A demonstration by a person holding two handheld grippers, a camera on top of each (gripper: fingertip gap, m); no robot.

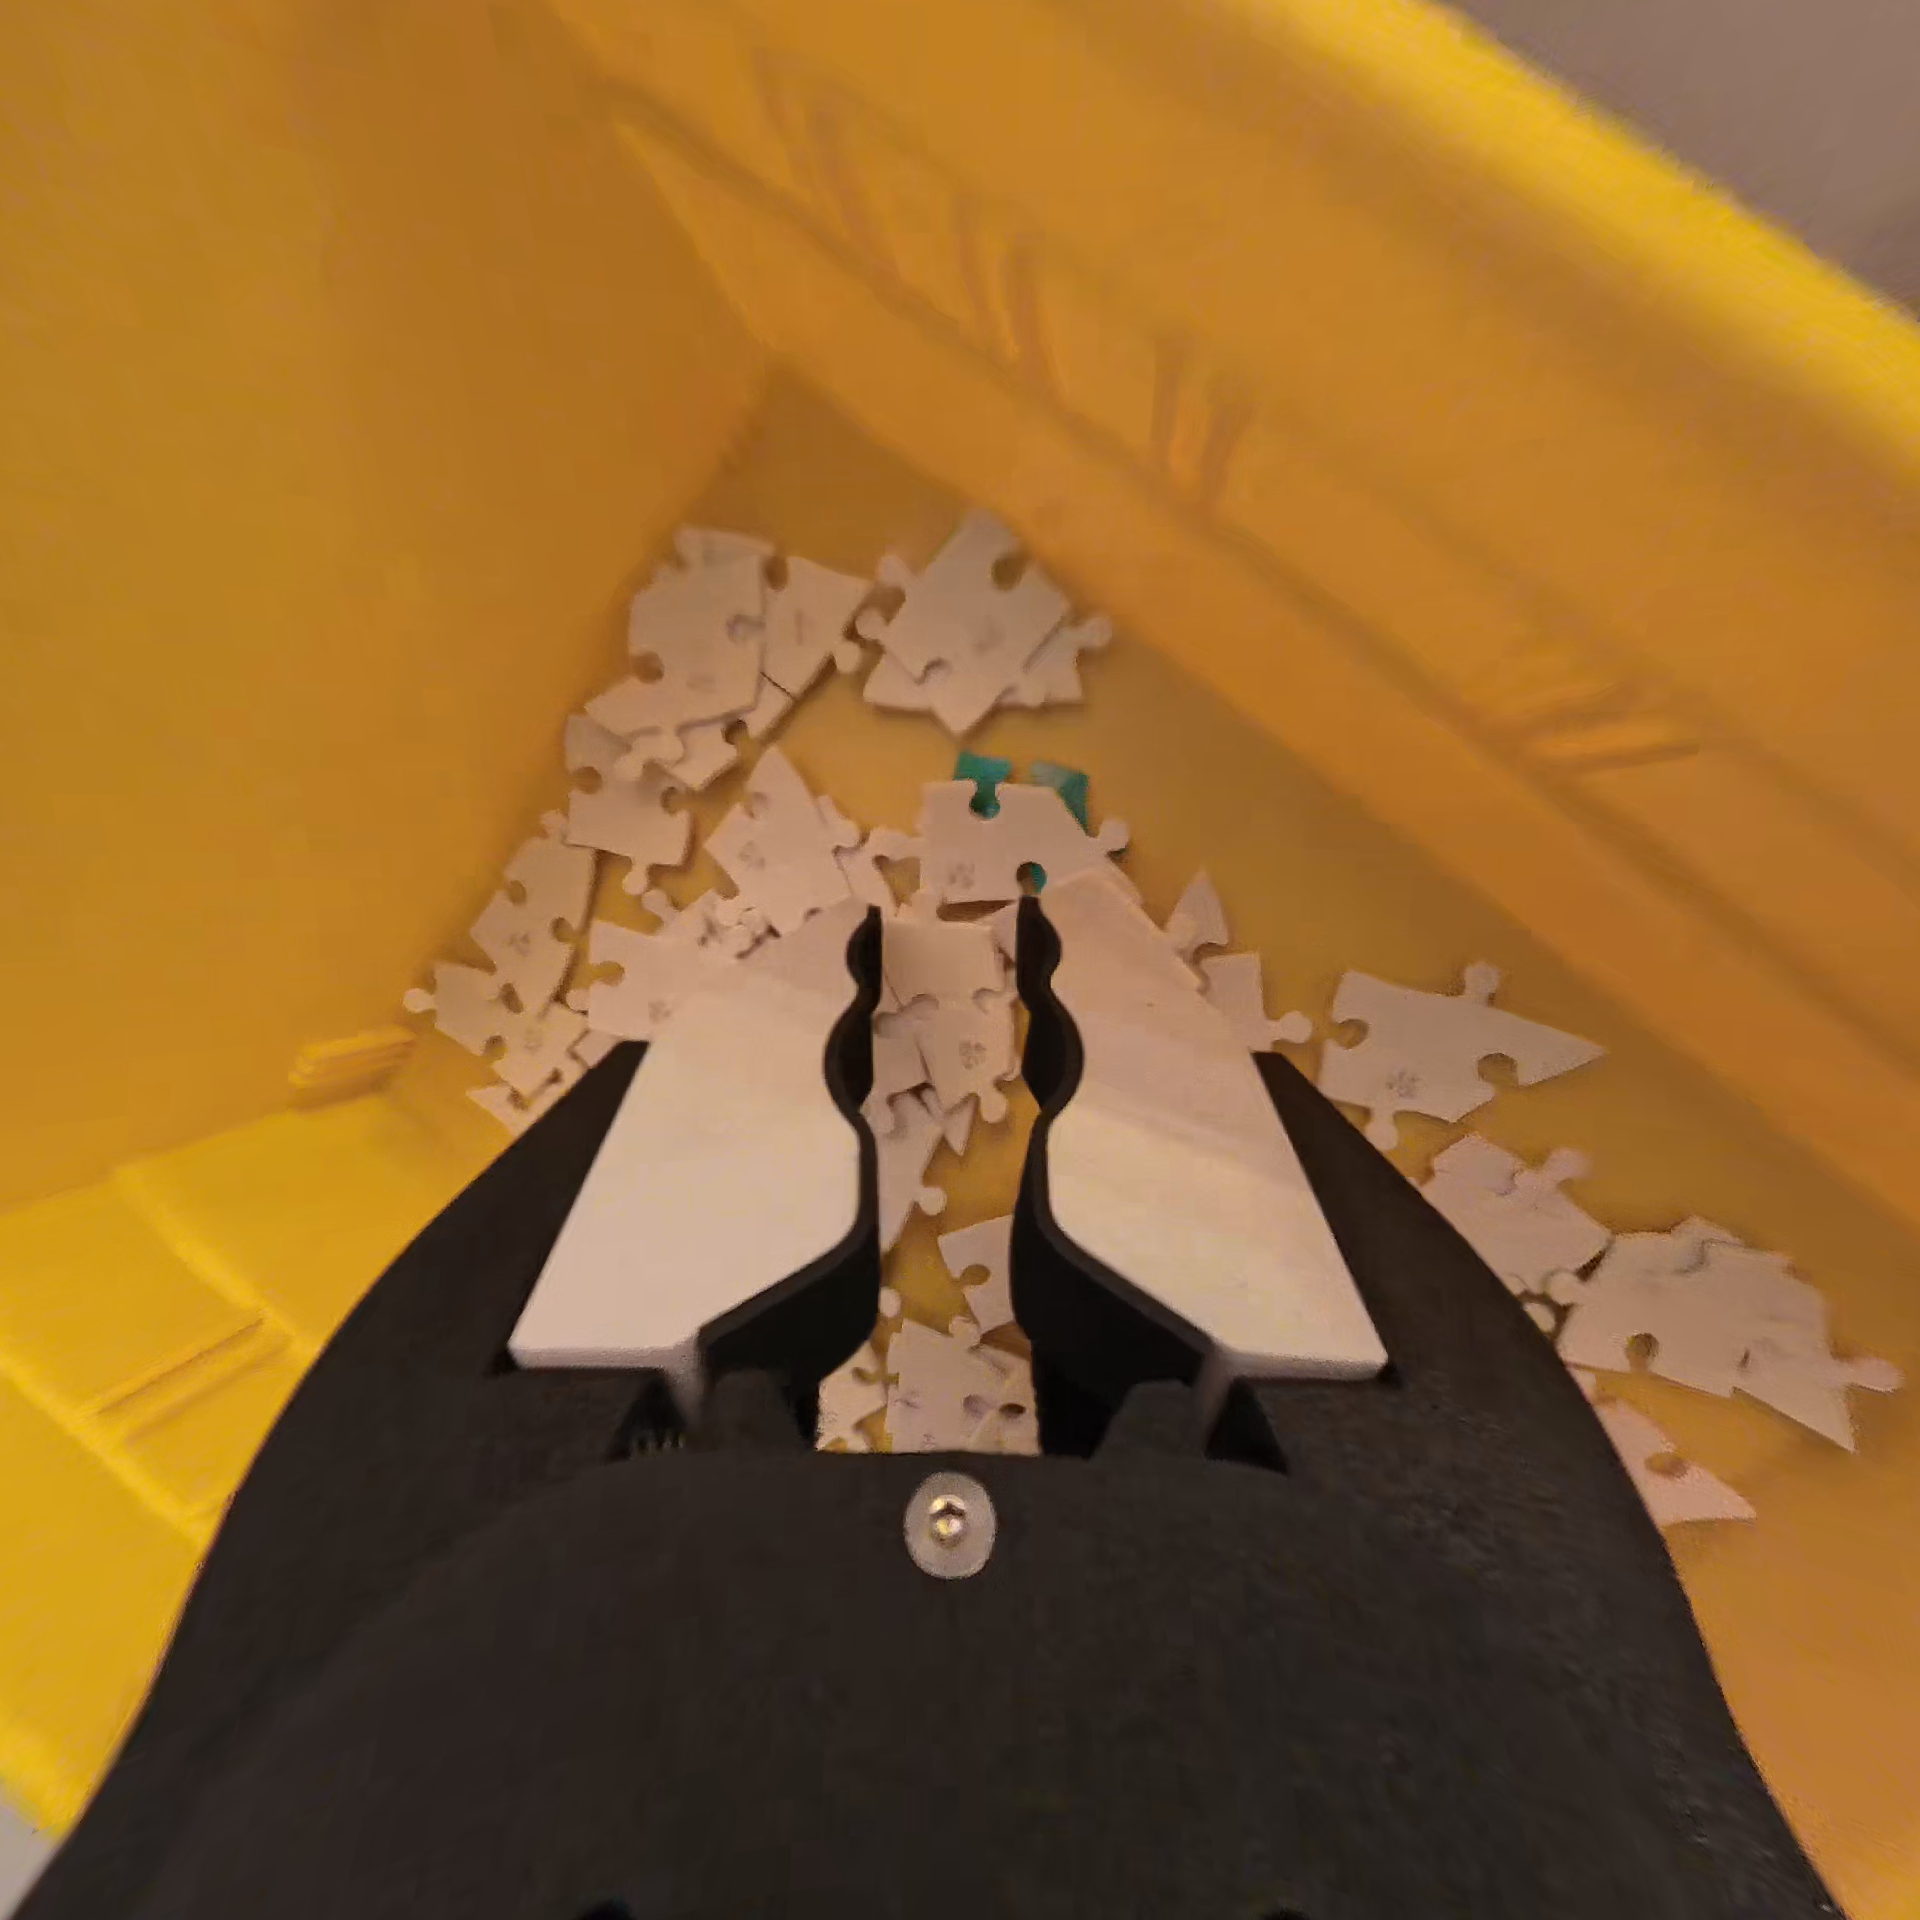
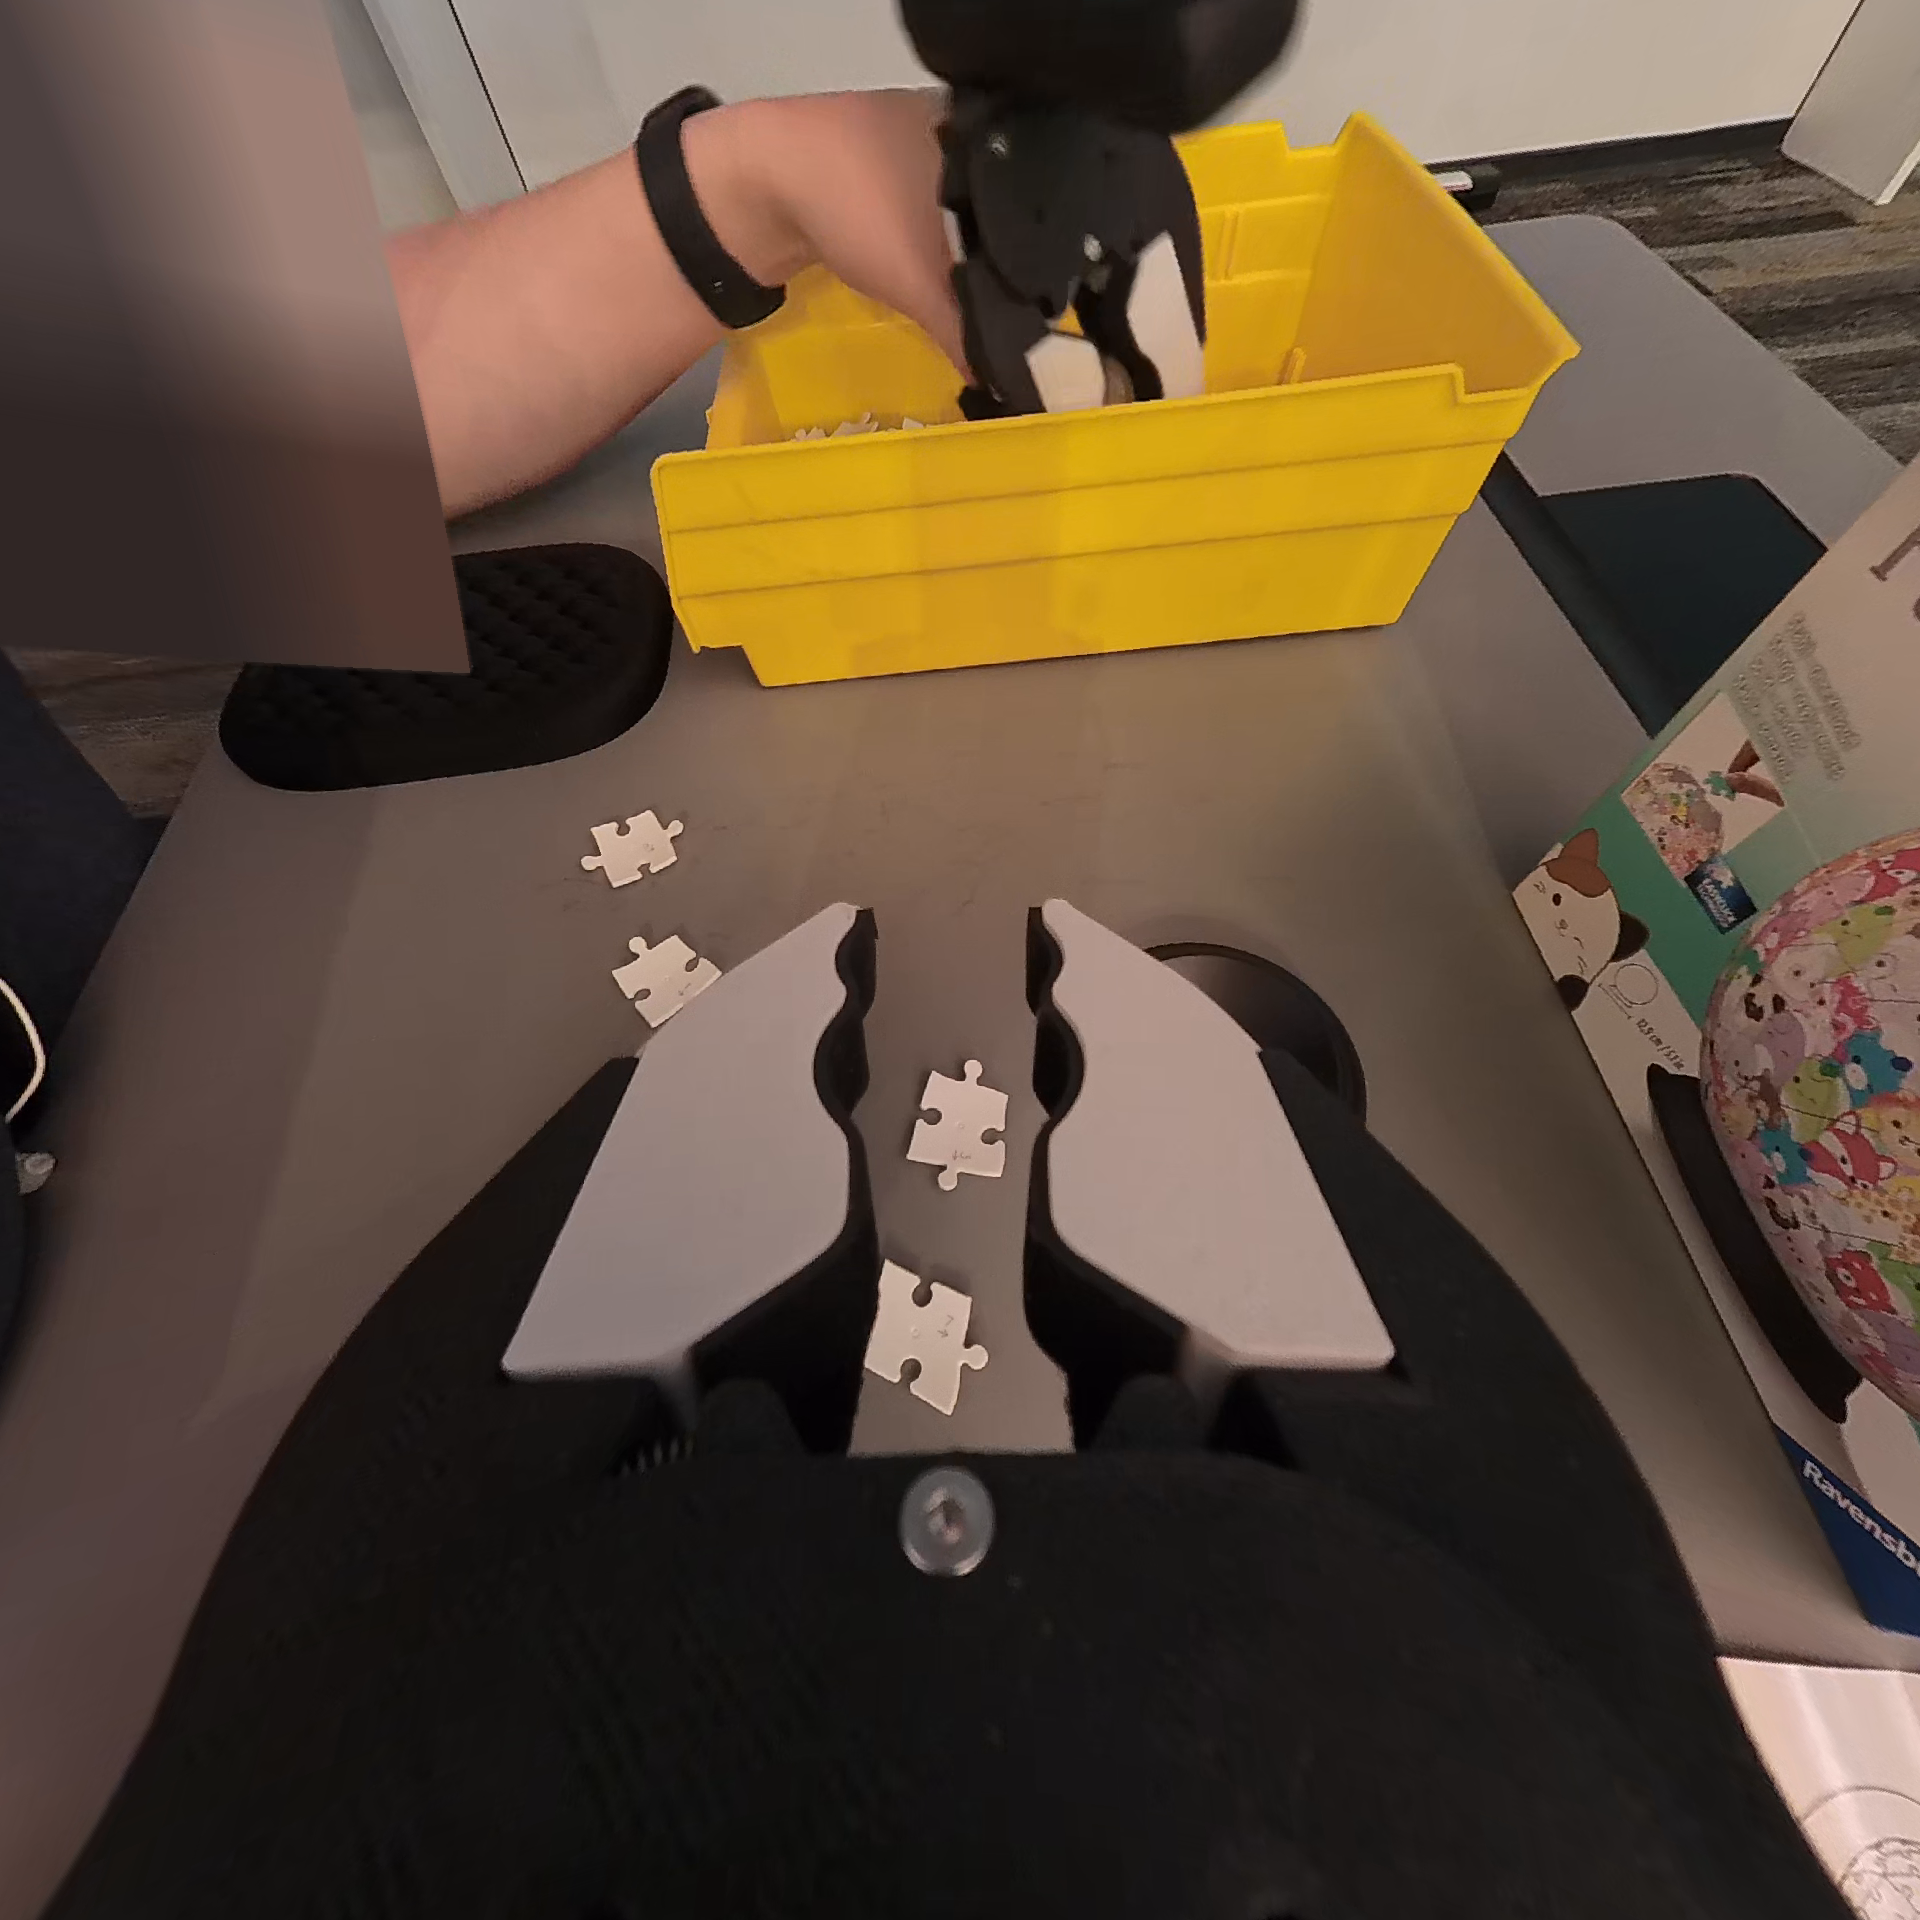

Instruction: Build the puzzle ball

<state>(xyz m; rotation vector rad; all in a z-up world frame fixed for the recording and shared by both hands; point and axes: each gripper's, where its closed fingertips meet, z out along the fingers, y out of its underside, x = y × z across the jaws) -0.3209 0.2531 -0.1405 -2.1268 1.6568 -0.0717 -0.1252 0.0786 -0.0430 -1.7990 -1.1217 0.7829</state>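
- The left gripper (image 1: pixel 948 914) is reaching down inside the yellow bin (image 1: pixel 312 520). Its jaws stand a little apart with nothing between them, tips just above the heap.
- The heap of puzzle pieces (image 1: pixel 790 852) covers the bin floor, nearly all lying pale side up. One green piece (image 1: pixel 982 771) peeks out from under a pale one. In my judgement, most of the puzzle is still loose in here.
- On the desk (image 2: pixel 1143 790), in front of the bin, four pieces are laid out blank side up: one far left (image 2: pixel 632 849), one just below it (image 2: pixel 665 978) beside the right gripper's left finger, one seen through the gap between the fingers (image 2: pixel 958 1126), and one nearer the gripper's base (image 2: pixel 923 1334).
- None of the four touches another, so no joining looks begun. I judge the task to be at its very start, with pieces being fetched out.
- The right gripper (image 2: pixel 951 930) hovers over the desk pieces with its jaws parted and empty.
- A dark round stand (image 2: pixel 1304 1013) sits on the desk behind the right finger, with no ball on it.
- At far right stands the puzzle box (image 2: pixel 1704 852); the colourful ball there is a picture printed on it.
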